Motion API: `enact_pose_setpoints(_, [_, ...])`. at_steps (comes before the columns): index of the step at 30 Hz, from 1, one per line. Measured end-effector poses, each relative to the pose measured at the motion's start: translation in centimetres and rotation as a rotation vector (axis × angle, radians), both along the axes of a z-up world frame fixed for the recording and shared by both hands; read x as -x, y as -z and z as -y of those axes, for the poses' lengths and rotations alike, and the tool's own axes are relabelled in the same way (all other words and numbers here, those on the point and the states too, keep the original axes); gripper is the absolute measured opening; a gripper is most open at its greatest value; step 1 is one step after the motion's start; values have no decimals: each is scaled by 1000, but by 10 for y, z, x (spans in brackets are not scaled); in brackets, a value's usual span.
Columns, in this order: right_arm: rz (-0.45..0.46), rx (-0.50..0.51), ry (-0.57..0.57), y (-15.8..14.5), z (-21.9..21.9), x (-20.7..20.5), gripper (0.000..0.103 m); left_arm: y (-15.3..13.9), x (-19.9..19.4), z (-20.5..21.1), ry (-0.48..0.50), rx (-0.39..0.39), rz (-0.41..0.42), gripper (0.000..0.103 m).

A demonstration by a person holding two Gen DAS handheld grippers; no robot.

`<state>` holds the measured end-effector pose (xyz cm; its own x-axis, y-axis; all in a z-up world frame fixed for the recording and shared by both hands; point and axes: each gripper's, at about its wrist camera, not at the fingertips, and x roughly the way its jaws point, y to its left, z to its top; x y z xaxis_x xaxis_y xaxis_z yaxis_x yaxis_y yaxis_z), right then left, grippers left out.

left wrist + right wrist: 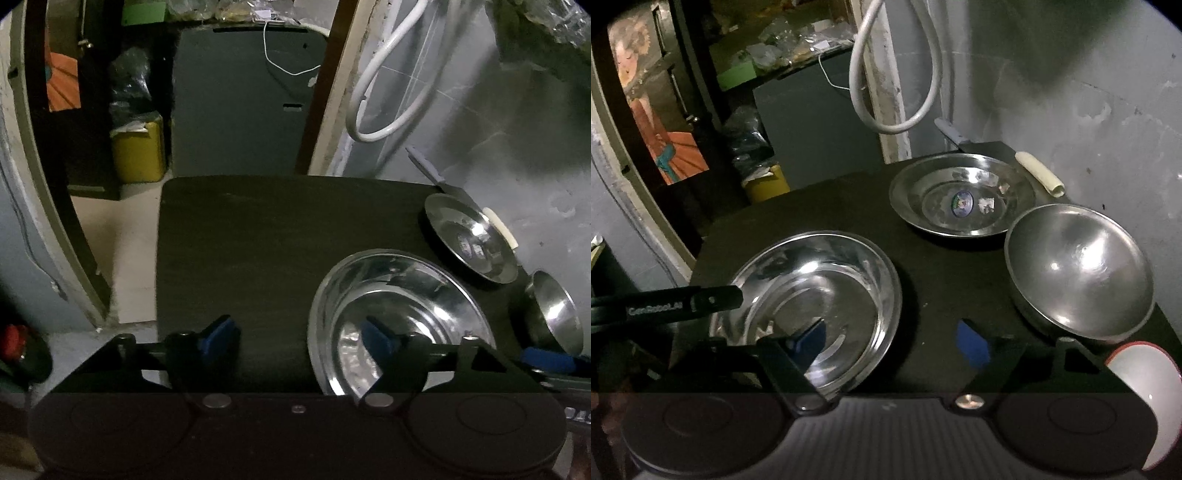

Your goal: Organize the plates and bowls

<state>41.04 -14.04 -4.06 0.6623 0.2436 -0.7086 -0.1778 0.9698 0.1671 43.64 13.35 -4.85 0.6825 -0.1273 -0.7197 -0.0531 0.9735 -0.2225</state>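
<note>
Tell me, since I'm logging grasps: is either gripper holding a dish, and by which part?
Nothing is held. The left gripper and right gripper are both open above the table, near the nearest steel plate.

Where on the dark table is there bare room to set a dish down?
The table's left half is bare, from its left edge to the near steel plate. The right side is crowded: far plate, steel bowl, white bowl.
</note>
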Motion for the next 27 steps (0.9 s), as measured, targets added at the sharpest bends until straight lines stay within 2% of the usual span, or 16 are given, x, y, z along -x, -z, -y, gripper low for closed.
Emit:
enact_pose_setpoints(2, [-6, -6, 0, 3, 0, -3, 68, 2, -2, 1, 2, 15, -6, 63])
enact_pose_setpoints(4, [-14, -8, 0, 7, 0, -6, 60, 5, -4, 1, 5, 32, -18, 46])
enact_pose_setpoints(11, [-42, -40, -6, 16, 1, -11, 38, 11, -5, 2, 5, 56, -39, 29])
enact_pose_setpoints(14, [-47, -59, -6, 19, 2, -13, 28, 12, -6, 2, 17, 61, -41, 15])
enact_pose_setpoints(17, [-44, -72, -19, 20, 2, -12, 18, 12, -5, 2, 22, 69, -41, 11])
enact_pose_setpoints(27, [8, -103, -24, 5, 9, 7, 18, -4, 11, 7, 49, 52, 20, 10])
